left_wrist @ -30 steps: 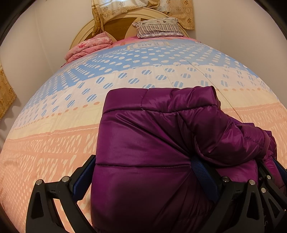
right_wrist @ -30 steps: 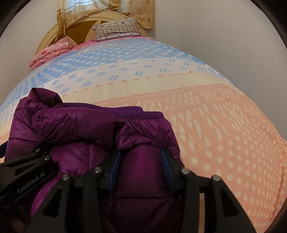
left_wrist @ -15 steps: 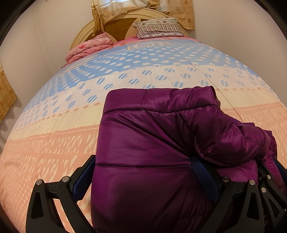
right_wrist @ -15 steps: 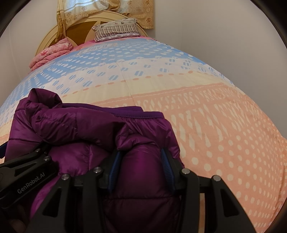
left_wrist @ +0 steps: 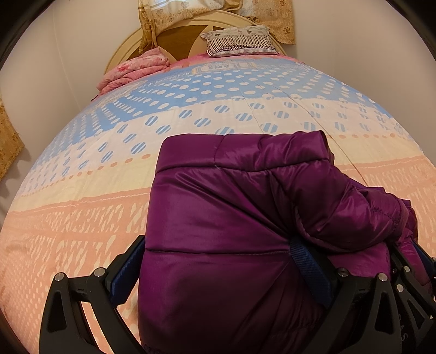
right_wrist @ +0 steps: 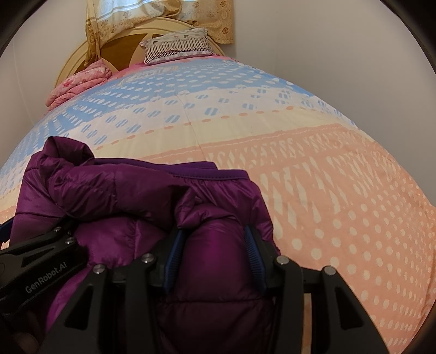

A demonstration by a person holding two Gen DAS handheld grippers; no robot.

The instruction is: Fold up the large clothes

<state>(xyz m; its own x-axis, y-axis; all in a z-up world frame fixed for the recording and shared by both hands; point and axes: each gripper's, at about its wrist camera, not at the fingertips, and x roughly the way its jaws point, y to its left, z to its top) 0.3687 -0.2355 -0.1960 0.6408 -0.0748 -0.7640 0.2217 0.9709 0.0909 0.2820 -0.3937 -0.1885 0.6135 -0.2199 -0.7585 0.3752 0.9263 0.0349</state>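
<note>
Bedspread [left_wrist: 81, 217] in bands of blue, cream and peach, dotted and dashed in white, covers nearly all of both views, running up to a rounded headboard [right_wrist: 81, 54] where a striped pillow [left_wrist: 239, 40] and a folded pink quilt [left_wrist: 130, 70] lie under gold floral curtains [right_wrist: 207, 19]. Purple puffer jacket [left_wrist: 218, 231] sits on the peach band at the near end of the bed, bundled into a thick quilted block with glossy panels, stitched seams and a sleeve [left_wrist: 354, 201] draped across its right side. Left gripper [left_wrist: 218, 261] tilts down over this block, its blue-padded fingers [left_wrist: 125, 272] set wide on either side of the bulk; the right pad presses into the fabric under the sleeve, while the left one stands beside the jacket's edge, and whether it touches I cannot tell. Right gripper [right_wrist: 215, 250] also tilts down, its jaws clamped on a padded fold of the jacket's right part, the blue pads [right_wrist: 253, 253] denting it on both sides. White lettering "GenRobot.AI" [right_wrist: 46, 280] reads on the black body of the left gripper in the right wrist view.
</note>
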